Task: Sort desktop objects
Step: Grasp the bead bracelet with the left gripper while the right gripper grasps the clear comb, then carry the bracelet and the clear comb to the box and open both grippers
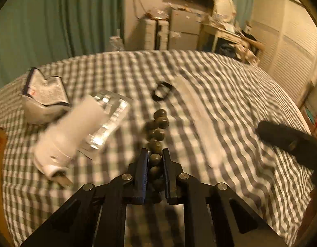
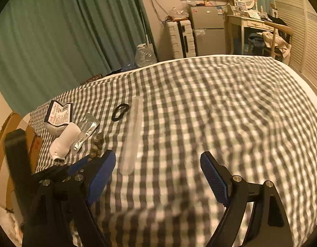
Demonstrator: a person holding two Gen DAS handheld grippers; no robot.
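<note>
bead string (image 1: 158, 127): dark, round beads | lies lengthwise on checked cloth | near end apparently between closed jaws

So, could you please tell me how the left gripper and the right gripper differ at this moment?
The left gripper is shut on the dark bead bracelet, while the right gripper stands wide open with only checked bedsheet between its fingers. The left gripper works beside the white bottle, whereas the right gripper hangs nearer the clear comb. Both point downward at the bed and have black frames.
</note>
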